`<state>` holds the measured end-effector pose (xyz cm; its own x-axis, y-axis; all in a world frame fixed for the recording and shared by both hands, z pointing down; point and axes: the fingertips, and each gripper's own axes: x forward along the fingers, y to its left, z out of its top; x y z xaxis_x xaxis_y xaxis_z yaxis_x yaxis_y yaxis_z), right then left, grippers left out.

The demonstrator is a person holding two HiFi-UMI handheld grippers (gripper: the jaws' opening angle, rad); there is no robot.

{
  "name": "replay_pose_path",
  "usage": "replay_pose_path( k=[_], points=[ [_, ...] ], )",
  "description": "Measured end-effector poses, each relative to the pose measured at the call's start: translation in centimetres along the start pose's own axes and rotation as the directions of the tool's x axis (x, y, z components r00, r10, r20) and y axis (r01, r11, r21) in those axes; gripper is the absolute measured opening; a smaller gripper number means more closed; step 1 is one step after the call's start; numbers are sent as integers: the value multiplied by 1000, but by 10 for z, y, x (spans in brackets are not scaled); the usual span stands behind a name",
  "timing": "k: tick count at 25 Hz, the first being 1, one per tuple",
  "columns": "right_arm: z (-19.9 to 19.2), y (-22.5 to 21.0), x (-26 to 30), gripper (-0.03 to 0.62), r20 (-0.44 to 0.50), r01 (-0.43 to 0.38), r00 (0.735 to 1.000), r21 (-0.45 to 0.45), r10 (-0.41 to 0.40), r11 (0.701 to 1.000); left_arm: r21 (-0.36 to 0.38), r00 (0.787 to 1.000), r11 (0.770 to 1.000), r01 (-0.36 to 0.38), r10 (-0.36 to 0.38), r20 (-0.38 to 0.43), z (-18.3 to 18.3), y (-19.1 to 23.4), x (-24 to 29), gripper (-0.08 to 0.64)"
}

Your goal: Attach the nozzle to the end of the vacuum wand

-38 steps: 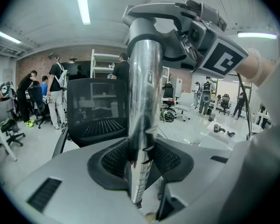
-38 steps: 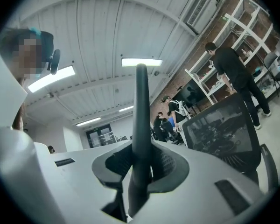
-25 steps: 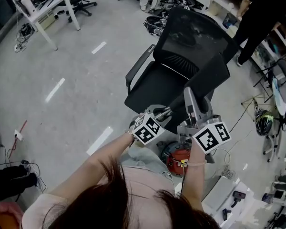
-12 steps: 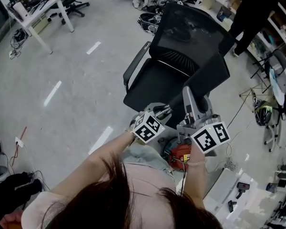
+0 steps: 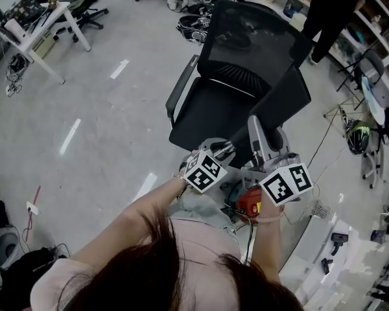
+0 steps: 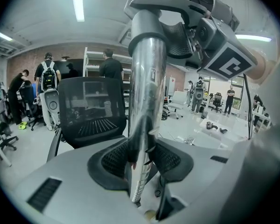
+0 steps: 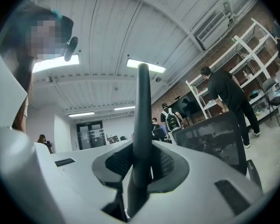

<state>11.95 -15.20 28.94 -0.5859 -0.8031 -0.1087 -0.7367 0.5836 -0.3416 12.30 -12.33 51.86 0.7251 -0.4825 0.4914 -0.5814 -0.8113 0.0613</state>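
Observation:
My left gripper (image 5: 212, 157) (image 6: 142, 157) is shut on the shiny metal wand tube (image 6: 147, 92) (image 5: 225, 150), which crosses its jaws upright. My right gripper (image 5: 259, 135) (image 7: 142, 160) is shut on a slim dark nozzle (image 7: 141, 120) that points up past its pads. In the head view a long black piece (image 5: 280, 105), probably the nozzle, runs on in line with the tube, up and to the right. In the left gripper view the right gripper (image 6: 210, 36) sits at the tube's top end. The joint between tube and nozzle is hidden behind the jaws.
A black mesh office chair (image 5: 207, 112) stands right below and beyond the grippers. A red vacuum body (image 5: 249, 203) lies on the floor by the person's legs. A white table (image 5: 35, 21) is far left; a person in black (image 5: 334, 8), shelves and cables are at the right.
Only the head camera has drifted a little. Both grippers keep their hold and stay where they were.

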Motion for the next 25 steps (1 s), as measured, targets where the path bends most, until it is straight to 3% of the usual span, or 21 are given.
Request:
replay_pose_path(
  k=[25],
  points=[
    [-1,10,9,106,35,228,973,-92,-226,969,17,1000,1000,14,-14,8,0,13,-9,154]
  ],
)
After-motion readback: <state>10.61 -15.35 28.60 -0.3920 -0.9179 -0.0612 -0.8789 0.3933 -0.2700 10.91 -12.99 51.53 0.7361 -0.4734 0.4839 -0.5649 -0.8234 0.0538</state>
